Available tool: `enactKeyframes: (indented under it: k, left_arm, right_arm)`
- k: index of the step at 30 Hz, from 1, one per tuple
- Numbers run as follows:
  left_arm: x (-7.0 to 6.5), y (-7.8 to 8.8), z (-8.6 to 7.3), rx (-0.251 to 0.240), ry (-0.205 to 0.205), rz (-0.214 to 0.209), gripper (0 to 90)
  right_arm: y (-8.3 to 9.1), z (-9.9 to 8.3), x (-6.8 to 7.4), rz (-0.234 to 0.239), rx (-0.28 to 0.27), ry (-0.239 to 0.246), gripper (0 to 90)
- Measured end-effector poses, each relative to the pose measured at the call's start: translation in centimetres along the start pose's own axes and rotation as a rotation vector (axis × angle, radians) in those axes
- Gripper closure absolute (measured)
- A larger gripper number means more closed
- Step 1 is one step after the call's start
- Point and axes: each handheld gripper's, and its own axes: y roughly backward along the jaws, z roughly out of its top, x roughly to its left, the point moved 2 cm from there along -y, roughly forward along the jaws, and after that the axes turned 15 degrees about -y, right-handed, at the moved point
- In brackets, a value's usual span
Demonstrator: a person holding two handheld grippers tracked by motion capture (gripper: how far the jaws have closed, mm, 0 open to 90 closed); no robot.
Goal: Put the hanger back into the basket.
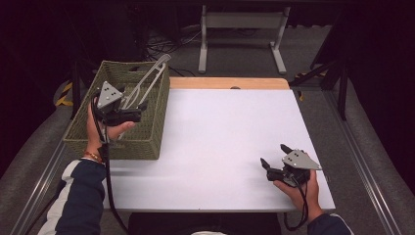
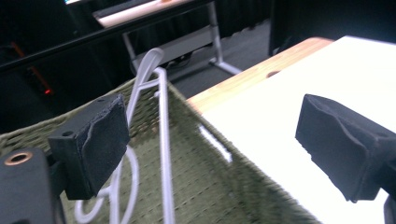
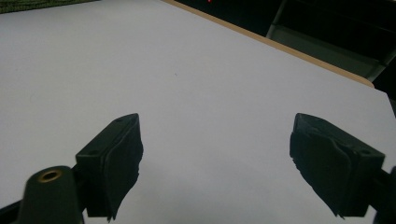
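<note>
Over the table's left edge: the woven basket (image 1: 122, 132) sits on the white table (image 1: 220, 142), and a white hanger (image 1: 147, 81) leans inside it, its hook rising above the far rim.
Basket: in the left gripper view the green weave (image 2: 215, 186) runs below the jaws, with the hanger's wire (image 2: 163, 140) standing upright against the wall; the lower loops are cut off by the frame's bottom edge.
Left gripper: the left gripper (image 1: 132, 111) hovers over the basket's near side with its jaws spread wide and nothing pressed between the pads; the hanger stands just beside the left pad (image 2: 100, 140), apart from it.
Right gripper: the right gripper (image 1: 275, 159) rests low over bare table near the front right, jaws wide and empty.
Step judged: the hanger looks freshly let go into the basket; a clean finish would be to draw the left gripper straight back and up, keeping the pad clear of the wire so the hanger does not tip out.
Hard to tell: whether the hanger's foot rests on the basket floor, and whether anything else lies in there, since hand and gripper cover that part.
</note>
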Motion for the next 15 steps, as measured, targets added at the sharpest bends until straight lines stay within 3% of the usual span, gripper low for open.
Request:
enactKeyframes:
  k: [4, 15]
  left_arm:
    - [-0.7, 0.2, 0.2, -0.023, -0.005, -0.020, 8.0]
    - [-4.5, 1.0, 1.7, -0.110, -0.074, -0.096, 6.7]
  right_arm:
    - [0.0, 0.0, 0.0, 0.001, 0.000, 0.002, 17.5]
    - [0.0, 0.0, 0.1, 0.002, 0.001, 0.007, 17.5]
